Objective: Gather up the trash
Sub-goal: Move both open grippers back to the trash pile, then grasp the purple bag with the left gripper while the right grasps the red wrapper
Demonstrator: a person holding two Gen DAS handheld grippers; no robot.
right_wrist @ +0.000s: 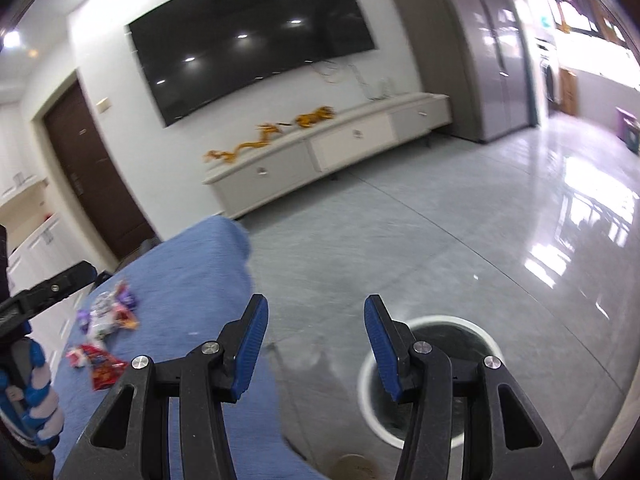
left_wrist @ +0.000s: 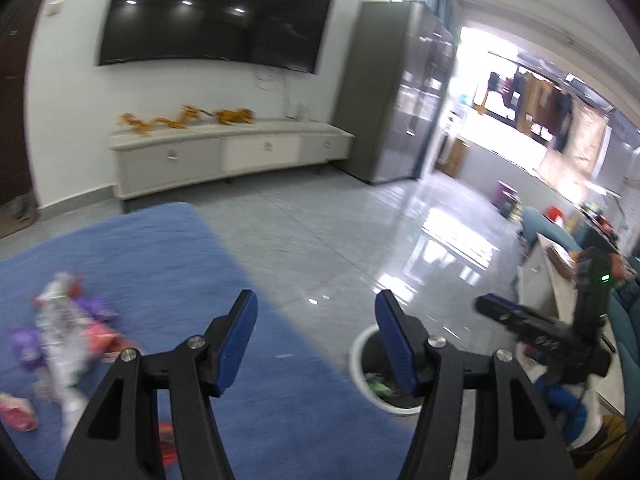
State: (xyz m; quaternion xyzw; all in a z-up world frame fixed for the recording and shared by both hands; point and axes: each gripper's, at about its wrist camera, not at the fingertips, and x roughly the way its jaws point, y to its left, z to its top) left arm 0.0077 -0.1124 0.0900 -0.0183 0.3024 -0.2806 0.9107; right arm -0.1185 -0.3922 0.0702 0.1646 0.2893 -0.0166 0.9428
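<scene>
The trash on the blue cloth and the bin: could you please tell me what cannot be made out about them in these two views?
- Wrappers, left wrist view: motion-blurred; kinds and count unreadable.
- Wrappers, right wrist view: too small to read the print.
- Bin, left wrist view: the left gripper finger covers most of its contents.
- Bin, right wrist view: the right gripper finger hides the near side; the inside is dark.
</scene>
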